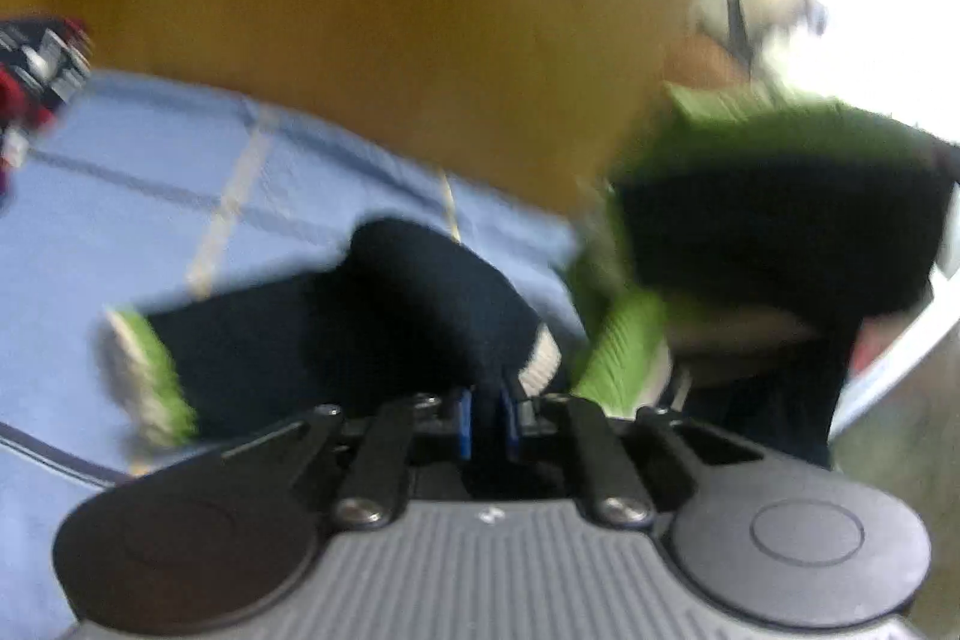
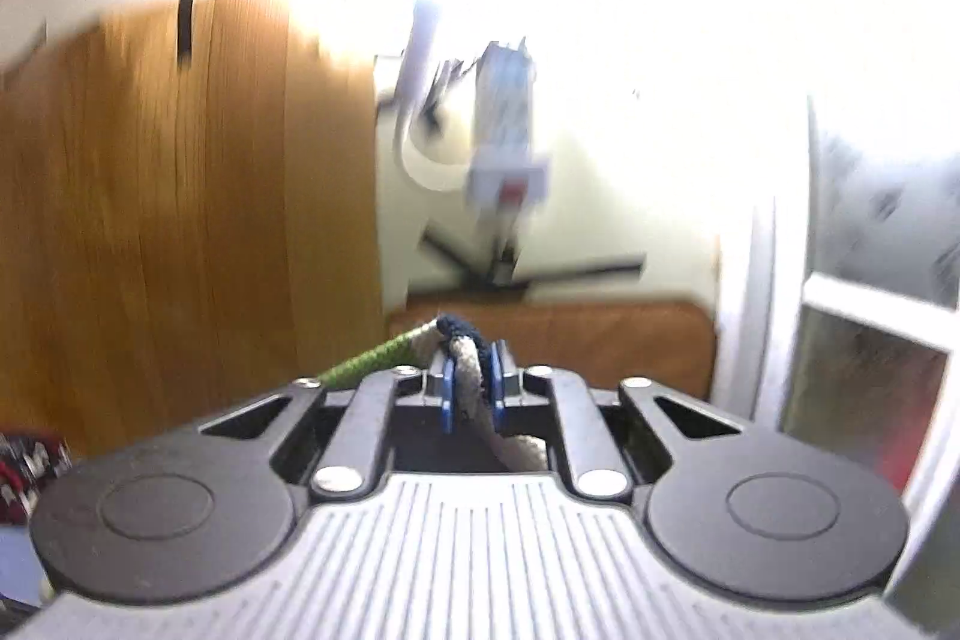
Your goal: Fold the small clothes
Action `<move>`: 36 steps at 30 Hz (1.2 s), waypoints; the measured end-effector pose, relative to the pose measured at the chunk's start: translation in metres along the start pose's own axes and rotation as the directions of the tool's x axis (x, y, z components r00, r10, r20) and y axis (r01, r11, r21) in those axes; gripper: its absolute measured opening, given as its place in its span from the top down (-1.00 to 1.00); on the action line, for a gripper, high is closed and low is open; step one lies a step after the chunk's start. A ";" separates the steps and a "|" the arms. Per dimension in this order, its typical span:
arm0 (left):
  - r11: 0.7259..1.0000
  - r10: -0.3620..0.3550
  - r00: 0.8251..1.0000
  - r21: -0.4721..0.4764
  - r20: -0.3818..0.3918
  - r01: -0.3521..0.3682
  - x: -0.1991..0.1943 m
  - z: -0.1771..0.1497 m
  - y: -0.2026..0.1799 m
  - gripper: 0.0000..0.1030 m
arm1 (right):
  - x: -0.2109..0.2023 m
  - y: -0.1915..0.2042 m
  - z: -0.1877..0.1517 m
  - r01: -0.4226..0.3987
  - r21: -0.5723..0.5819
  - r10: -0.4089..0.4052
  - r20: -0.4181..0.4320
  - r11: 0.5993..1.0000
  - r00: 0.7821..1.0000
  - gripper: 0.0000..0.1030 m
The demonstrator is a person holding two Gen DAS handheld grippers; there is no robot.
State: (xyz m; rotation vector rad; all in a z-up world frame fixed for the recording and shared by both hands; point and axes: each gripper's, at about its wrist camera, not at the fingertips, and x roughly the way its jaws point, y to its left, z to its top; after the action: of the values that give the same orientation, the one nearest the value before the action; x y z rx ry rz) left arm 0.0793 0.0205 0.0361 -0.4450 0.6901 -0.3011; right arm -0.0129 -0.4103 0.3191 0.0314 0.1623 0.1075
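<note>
Blue cloth [image 1: 150, 196], navy-green sock [image 1: 336, 340].

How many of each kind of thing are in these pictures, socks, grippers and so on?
Navy-and-green socks: 2, the lying sock and the lifted sock
Grippers: 2, the left gripper and the right gripper, each shut on a sock
Blue striped sheet: 1
Total: 5

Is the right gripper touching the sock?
Touching. The right wrist view shows the right gripper shut on the sock, its grey cuff pinched between the blue pads.
</note>
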 end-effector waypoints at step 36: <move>0.889 0.198 0.934 0.348 0.296 -0.298 -0.262 -0.046 0.020 -0.22 | -0.061 0.146 -0.186 -0.472 -0.045 0.393 -0.488 0.880 0.779 0.79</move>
State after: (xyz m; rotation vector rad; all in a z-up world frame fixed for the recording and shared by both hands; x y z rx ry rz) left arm -0.1418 0.1313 0.1369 -0.0084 0.4146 -0.1258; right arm -0.1183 -0.2679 0.1507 -0.1272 0.6329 0.5988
